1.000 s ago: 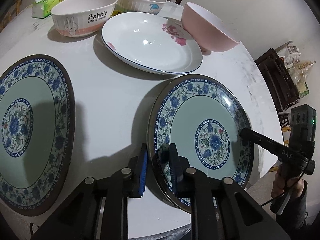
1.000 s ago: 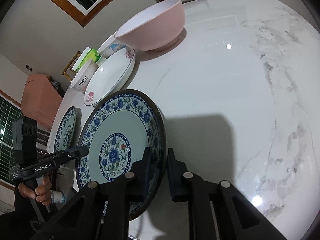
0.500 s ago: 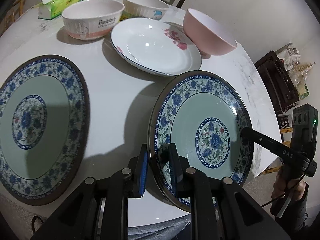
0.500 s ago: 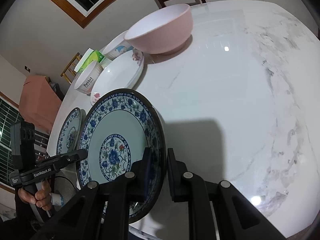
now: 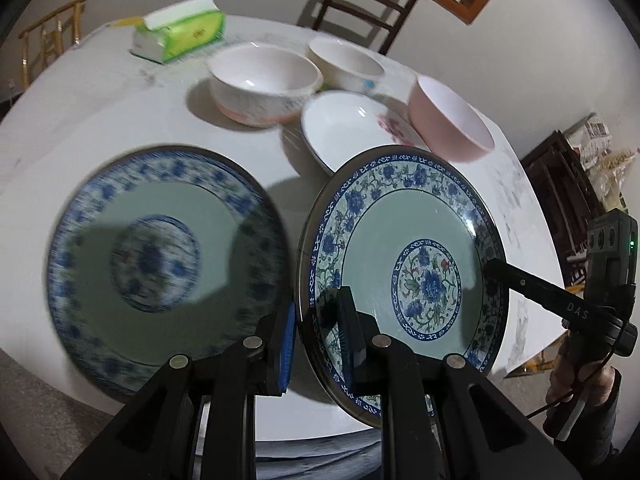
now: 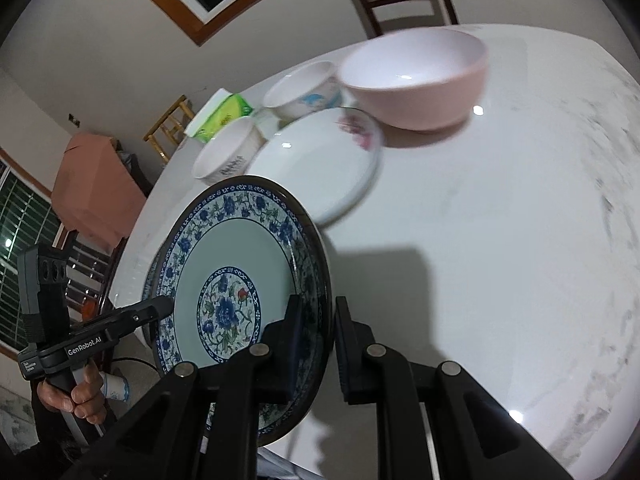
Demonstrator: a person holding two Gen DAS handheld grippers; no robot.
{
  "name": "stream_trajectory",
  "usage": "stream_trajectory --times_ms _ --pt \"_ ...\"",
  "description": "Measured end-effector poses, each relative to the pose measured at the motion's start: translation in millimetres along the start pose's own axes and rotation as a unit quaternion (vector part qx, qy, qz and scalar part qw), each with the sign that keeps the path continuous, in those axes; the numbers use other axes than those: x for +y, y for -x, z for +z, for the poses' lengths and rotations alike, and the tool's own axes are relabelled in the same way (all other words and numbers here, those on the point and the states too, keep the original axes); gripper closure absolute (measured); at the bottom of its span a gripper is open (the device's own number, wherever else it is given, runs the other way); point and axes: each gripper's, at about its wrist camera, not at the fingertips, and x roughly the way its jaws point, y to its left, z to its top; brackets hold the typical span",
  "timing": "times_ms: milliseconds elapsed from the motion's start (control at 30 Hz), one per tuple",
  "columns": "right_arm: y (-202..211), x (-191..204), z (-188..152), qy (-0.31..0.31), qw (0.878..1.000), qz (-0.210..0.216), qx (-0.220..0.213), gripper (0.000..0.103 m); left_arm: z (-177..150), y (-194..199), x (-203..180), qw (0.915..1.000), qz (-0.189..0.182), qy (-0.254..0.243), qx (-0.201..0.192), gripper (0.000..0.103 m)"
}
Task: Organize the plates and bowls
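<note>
While tilted above the table (image 5: 100, 120), blue-patterned plate's (image 5: 404, 240) opposite rims clenched between both fingers

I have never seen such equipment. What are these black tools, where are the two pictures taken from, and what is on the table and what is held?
No robot: a person holds one hand-held gripper in each hand, each carrying a camera looking along its jaws. Both the left gripper and the right gripper clamp opposite rims of one blue floral plate, lifted and tilted. On the white marble table lie a matching plate, a white dish with pink flowers, a pink bowl, two white bowls and a tissue pack.
</note>
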Motion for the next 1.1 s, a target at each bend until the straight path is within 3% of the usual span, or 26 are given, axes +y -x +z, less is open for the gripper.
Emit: stream_trajectory --times_ms 533,833,1100 --pt "-70 108 25 0.039 0.998 0.033 0.038 0.087 10 65 105 0.9954 0.058 0.054 -0.054 0.087" --pt "-108 132 23 0.037 0.997 0.025 0.064 0.087 7 58 150 0.9925 0.066 0.092 -0.047 0.086" --pt "-119 138 19 0.041 0.996 0.007 0.073 0.087 2 46 166 0.9918 0.062 0.105 -0.036 0.086"
